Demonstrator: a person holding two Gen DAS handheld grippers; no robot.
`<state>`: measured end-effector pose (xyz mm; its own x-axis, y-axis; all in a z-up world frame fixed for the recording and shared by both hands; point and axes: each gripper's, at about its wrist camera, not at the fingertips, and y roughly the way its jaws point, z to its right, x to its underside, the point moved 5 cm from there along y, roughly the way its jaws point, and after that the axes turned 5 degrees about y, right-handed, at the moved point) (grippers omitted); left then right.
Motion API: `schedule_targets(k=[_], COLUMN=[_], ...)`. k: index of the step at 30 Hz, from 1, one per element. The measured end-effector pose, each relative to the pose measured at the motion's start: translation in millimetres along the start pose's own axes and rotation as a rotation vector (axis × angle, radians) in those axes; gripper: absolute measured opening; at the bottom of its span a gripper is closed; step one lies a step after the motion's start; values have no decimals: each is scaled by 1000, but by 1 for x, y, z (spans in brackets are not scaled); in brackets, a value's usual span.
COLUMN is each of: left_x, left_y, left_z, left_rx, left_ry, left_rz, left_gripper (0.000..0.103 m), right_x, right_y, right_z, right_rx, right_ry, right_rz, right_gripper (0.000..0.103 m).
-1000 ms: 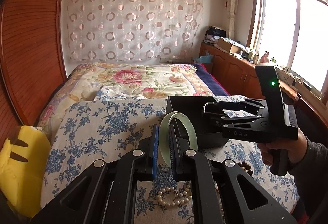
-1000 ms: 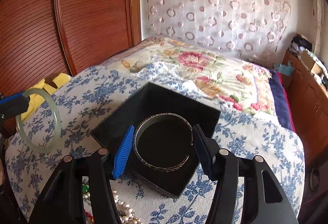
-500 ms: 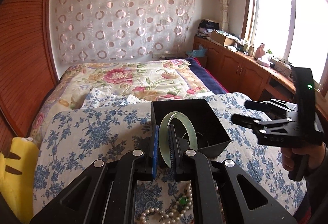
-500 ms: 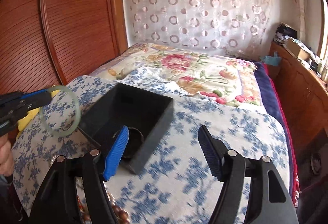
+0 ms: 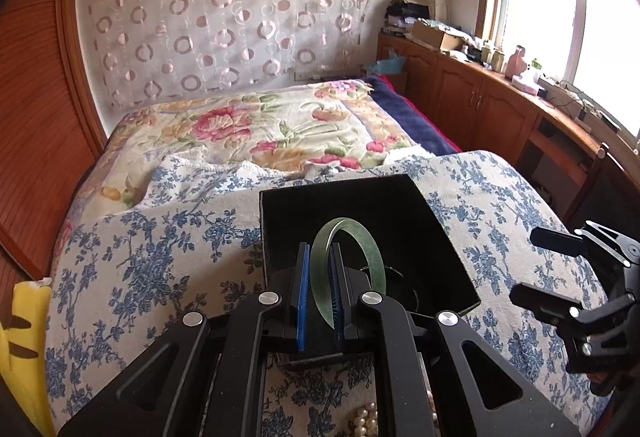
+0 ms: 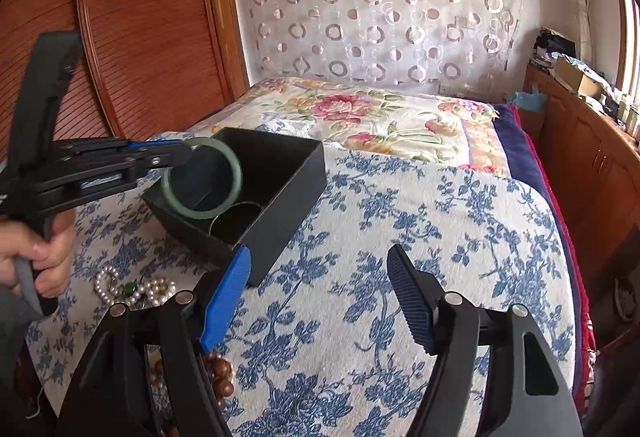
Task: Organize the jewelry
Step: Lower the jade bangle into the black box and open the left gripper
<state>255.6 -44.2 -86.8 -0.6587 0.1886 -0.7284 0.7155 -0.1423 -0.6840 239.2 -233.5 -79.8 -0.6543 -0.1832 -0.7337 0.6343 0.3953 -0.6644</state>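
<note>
Here, at nine o'clock in the right wrist view, a hand is gripping the handle of the left gripper, whose jaws are clamping the rim of a green jade bangle. The bangle is standing on edge, its open face turned sideways toward the right camera, and it is hanging over the near-left corner of the black box. Half a second ago it was still left of the box, so it is now sitting closer in. Inside the box a dark metal bangle is lying flat, mostly hidden by the wall and the jade ring. At seven o'clock a pearl necklace with a green stone is lying on the blue floral bedspread, and brown wooden beads are being cut off behind the gripper's left arm. At six o'clock the right gripper is hanging wide apart with nothing between its pads, having just been opening, now clear of the box it was straddling a second ago.
</note>
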Motion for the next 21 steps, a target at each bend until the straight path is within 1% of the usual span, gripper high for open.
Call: schedule_targets(k=[4,6,8,12,16,17,18,19,21], left_x=[1,1,1,5,12,15,18,22,29], left_y=[5,7,7,-1,-20,-23,-26,-30,-38], left_z=[4,6,5,6,7,7,8,8,8], left_rx=[-10,-2,-18,-25,-18,-17,-20,-19,-11], left_ry=[23,29,37,50,53,61,71,79,86], left_rz=[-19,-29,-26,-16,9,10,9,11,13], left_gripper=[9,10,10,11,20,20,20,20,20], right_x=[7,9,10,12,23,27,32,35,43], right_y=[-1,-1,-3,-5,-10,-11,-11,-10,-9], right_z=[-2,-1,-1,-2,-9,-11,-15,-18,-24], right_rx=[4,5,5,5,-22,-29,-41,-45,-48], right_ry=[-8,-8,-7,-7,-16,-18,-26,-33,-47], right_rz=[-6,-8,-10,-8,-20,-29,-45,-55,-80], right_gripper=[73,73,73,73,73,73,69,63,57])
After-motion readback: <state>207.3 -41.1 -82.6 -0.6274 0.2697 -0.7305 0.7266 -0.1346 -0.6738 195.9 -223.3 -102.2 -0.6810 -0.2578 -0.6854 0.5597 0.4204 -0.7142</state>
